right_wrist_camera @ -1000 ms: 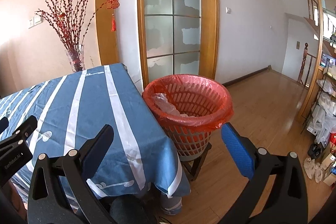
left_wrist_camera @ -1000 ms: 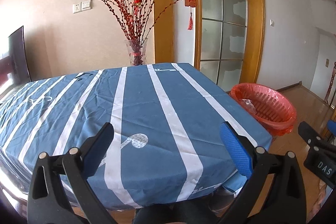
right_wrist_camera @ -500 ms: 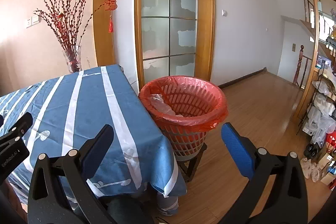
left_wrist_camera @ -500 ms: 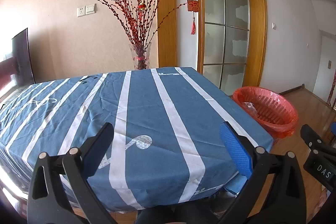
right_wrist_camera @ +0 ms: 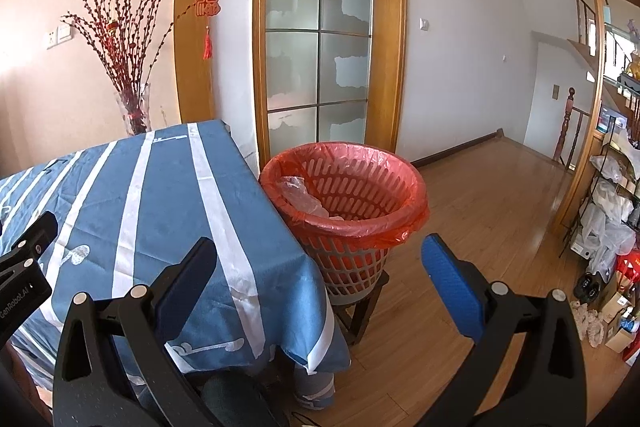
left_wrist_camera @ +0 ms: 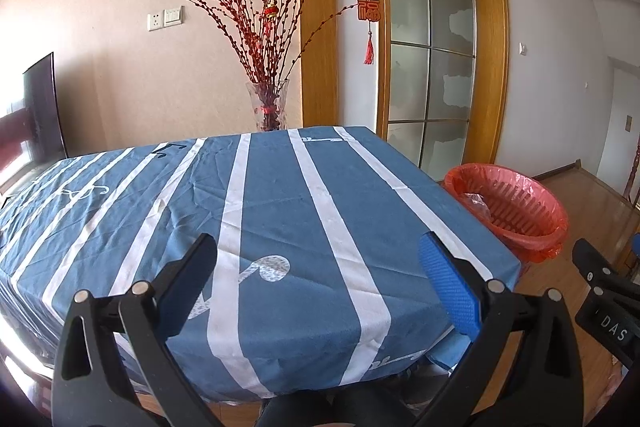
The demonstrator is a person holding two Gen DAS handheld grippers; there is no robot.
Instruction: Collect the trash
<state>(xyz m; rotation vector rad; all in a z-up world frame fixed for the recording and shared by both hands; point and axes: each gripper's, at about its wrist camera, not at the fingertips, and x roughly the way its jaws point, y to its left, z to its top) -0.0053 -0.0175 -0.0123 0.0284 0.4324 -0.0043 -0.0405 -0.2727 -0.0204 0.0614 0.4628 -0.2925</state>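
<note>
Our left tongs (left_wrist_camera: 318, 269) and right tongs (right_wrist_camera: 320, 269) gape, holding nothing. Crumpled clear plastic film (right_wrist_camera: 302, 197) in the red-lined slatted basket (right_wrist_camera: 400, 187) looks light, soft and slippery; we judge a bunched fold the best hold.

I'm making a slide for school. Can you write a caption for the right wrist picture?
Open right hand-held gripper faces a red-lined trash basket beside the blue striped tablecloth.
</note>
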